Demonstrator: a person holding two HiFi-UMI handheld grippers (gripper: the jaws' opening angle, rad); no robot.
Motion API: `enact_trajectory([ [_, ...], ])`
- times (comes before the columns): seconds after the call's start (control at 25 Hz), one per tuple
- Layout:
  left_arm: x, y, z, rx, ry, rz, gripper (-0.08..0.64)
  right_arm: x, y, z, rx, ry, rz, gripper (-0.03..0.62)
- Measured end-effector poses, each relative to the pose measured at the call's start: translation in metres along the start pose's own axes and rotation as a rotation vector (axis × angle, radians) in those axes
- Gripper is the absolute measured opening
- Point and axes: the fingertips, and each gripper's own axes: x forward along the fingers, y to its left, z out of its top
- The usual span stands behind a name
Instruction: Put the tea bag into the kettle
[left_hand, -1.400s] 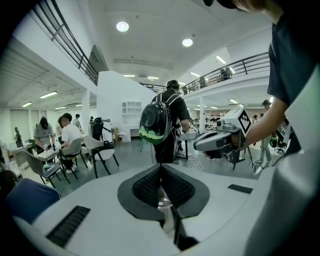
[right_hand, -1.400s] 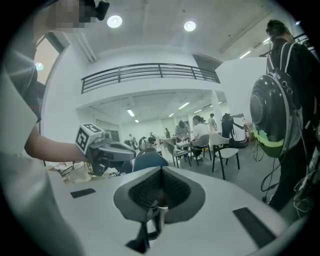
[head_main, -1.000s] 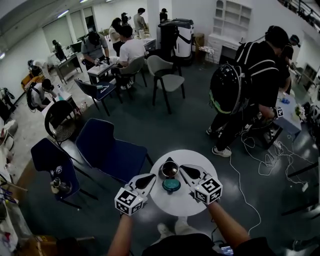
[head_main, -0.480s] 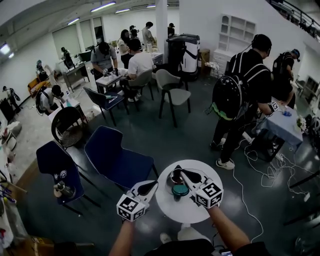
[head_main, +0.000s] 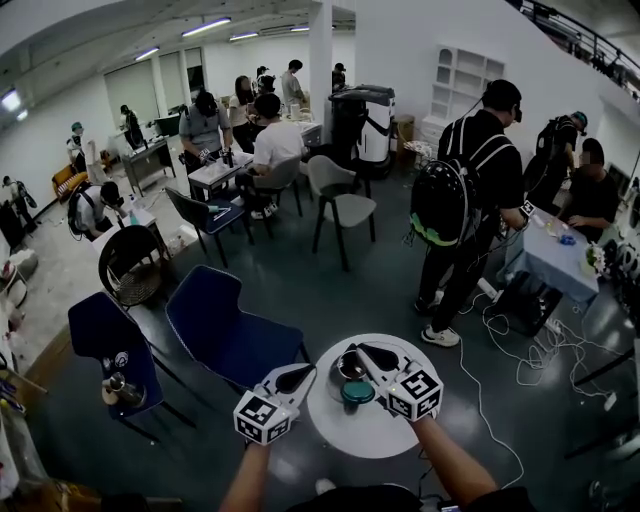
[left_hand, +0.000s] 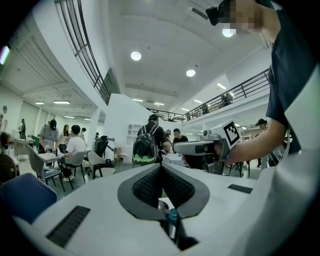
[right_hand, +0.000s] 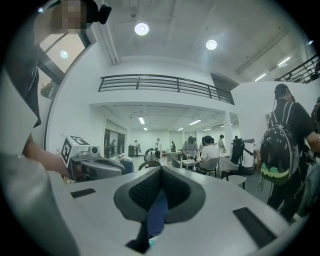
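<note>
White left gripper (head_main: 303, 374): jaws pressed together, nothing gripped. Round table (head_main: 345, 440) carries steel kettle (head_main: 347, 367), uncovered, inside too dark to read. Teal lid (head_main: 357, 392) lies just beside it. Right gripper (head_main: 360, 351) over kettle, jaws clenched, nothing seen held. Tea bag cannot be made out.

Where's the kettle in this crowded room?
Look for the small round white table at the bottom middle of the head view. Two round things sit on it; the kettle is the open shiny metal one farther away, not the flat teal disc.
</note>
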Motion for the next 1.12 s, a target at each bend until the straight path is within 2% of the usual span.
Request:
enact_trajectory([
  [0.6, 0.011, -0.042, 0.008, 0.008, -0.012, 0.011, 0.015, -0.041, 0.006, 0.000, -0.004, -0.010, 0.026, 0.015],
  [1.12, 0.023, -0.127, 0.018, 0.024, -0.012, 0.019, 0.017, -0.125, 0.011, 0.006, -0.016, -0.030, 0.050, 0.015],
])
